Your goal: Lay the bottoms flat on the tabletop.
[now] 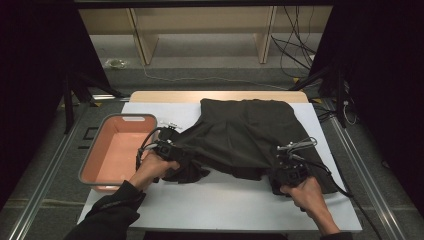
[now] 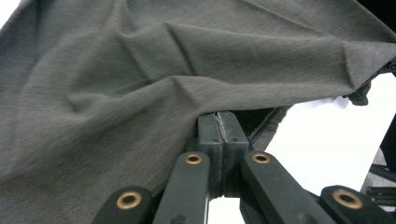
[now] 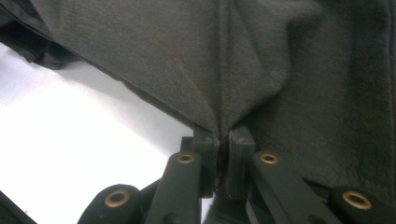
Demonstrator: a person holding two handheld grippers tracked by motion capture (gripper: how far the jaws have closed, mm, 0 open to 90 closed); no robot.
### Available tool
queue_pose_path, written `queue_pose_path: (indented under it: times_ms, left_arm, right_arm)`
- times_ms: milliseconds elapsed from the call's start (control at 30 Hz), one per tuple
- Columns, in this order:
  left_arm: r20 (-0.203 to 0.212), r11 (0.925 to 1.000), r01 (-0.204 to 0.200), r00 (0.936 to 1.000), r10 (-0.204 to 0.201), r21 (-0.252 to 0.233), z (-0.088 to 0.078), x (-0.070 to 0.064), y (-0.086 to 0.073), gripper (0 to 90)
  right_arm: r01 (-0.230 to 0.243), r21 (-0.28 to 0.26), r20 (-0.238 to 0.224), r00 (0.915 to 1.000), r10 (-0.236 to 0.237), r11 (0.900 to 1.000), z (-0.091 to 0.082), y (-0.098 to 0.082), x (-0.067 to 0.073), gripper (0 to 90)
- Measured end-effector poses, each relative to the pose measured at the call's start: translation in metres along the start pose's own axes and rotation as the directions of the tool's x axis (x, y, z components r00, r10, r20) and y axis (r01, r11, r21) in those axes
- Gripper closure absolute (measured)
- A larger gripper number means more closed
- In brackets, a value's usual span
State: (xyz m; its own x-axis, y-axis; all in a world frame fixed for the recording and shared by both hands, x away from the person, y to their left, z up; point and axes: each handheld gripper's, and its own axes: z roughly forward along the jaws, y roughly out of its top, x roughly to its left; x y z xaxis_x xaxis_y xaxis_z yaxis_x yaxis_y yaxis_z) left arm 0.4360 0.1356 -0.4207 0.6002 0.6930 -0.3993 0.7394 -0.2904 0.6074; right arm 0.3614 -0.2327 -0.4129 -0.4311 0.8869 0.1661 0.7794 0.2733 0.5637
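Note:
A dark grey garment (image 1: 247, 132) lies spread over the white table top (image 1: 220, 200). My left gripper (image 1: 175, 150) is shut on its near left edge; in the left gripper view the jaws pinch a fold of the cloth (image 2: 140, 93) at the left gripper's tips (image 2: 223, 122). My right gripper (image 1: 286, 167) is shut on the near right edge. In the right gripper view the garment (image 3: 261, 60) gathers into creases at the right gripper's tips (image 3: 223, 135). Both grips hold the near hem a little off the table.
A salmon-pink tub (image 1: 116, 152) with a grey rim stands at the left of the table, close to my left hand. Beyond the table are wooden shelf legs (image 1: 145, 45) and loose cables (image 1: 295, 45). Metal rails (image 1: 365, 180) run along both sides.

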Motion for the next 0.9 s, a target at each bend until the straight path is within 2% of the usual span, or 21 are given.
queue_pose_path:
  times_ms: [133, 300, 400, 500, 567, 700, 767, 800, 900]
  left_arm:
    - [-0.012, 1.0, 0.004, 0.9999, -0.004, 0.005, 0.005, 0.001, -0.002, 89.1]
    - [-0.028, 0.995, -0.049, 0.9983, 0.051, 0.087, 0.024, -0.008, -0.01, 88.6]
    - [-0.035, 0.9921, -0.053, 0.9977, 0.058, 0.114, 0.031, -0.009, -0.013, 87.9]
    - [-0.049, 0.9868, -0.068, 0.9959, 0.076, 0.147, 0.037, -0.009, -0.017, 85.8]
    - [-0.053, 0.9839, -0.079, 0.9947, 0.088, 0.16, 0.036, -0.012, -0.016, 80.4]
    - [-0.029, 0.9876, -0.105, 0.9936, 0.109, 0.117, 0.025, -0.025, -0.011, 74.3]
    - [-0.014, 0.9862, -0.123, 0.992, 0.125, 0.111, 0.023, -0.032, -0.009, 73.3]
    - [-0.007, 0.9867, -0.122, 0.9924, 0.123, 0.107, 0.024, -0.034, -0.009, 72.6]
    - [0.005, 0.9821, -0.139, 0.9903, 0.139, 0.127, 0.034, -0.041, -0.013, 71.4]
  right_arm:
    - [-0.011, 0.014, 0.023, 0.9997, 0.011, 1.0, 0.004, 0.0, -0.007, 85.6]
    - [-0.006, 0.133, 0.073, 0.9973, -0.004, 0.991, 0.035, -0.007, -0.015, 85.4]
    - [-0.004, 0.16, 0.099, 0.995, -0.012, 0.987, 0.044, -0.009, -0.014, 85.2]
    - [0.004, 0.163, 0.11, 0.9937, -0.022, 0.987, 0.048, -0.008, -0.015, 84.5]
    - [0.007, 0.159, 0.112, 0.9934, -0.025, 0.987, 0.048, -0.008, -0.015, 83.4]
    - [-0.004, 0.135, 0.097, 0.9952, -0.009, 0.991, 0.044, -0.005, -0.019, 74.8]
    - [-0.006, 0.121, 0.086, 0.9963, -0.004, 0.993, 0.041, -0.004, -0.021, 70.2]
    - [-0.01, 0.116, 0.077, 0.9971, 0.001, 0.993, 0.04, -0.003, -0.021, 67.1]
    - [-0.017, 0.1, 0.054, 0.9985, 0.011, 0.995, 0.036, -0.003, -0.021, 64.8]
